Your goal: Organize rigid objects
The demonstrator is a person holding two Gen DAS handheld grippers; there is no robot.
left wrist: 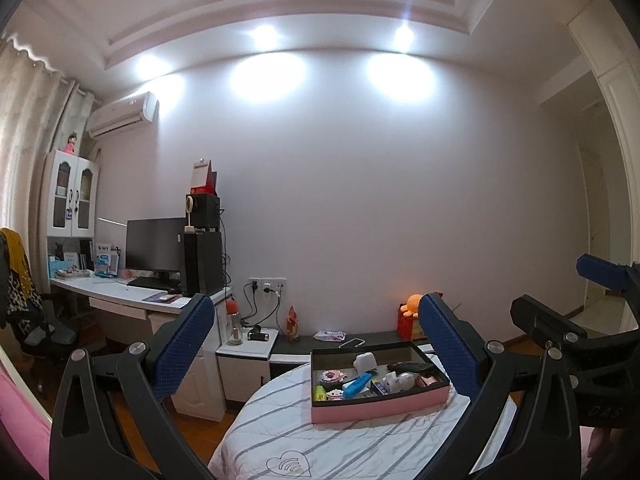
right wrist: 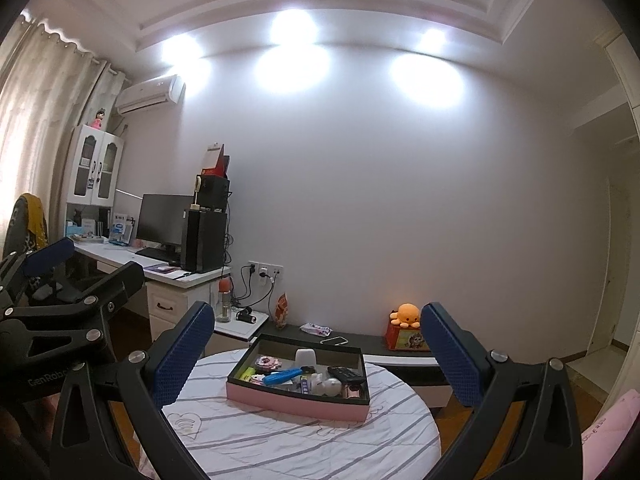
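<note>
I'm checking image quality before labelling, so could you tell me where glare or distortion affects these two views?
Left wrist view: ceiling spotlights blow out patches on the wall, and the fisheye bends the ceiling lines. Right wrist view: the same glare, black lens corners, while the pink tray stays evenly lit and readable.

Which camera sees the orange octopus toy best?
The right wrist view: the orange octopus toy sits in full sight on its red box, between the open tongs. In the left wrist view the octopus is partly hidden behind a blue finger pad.
</note>
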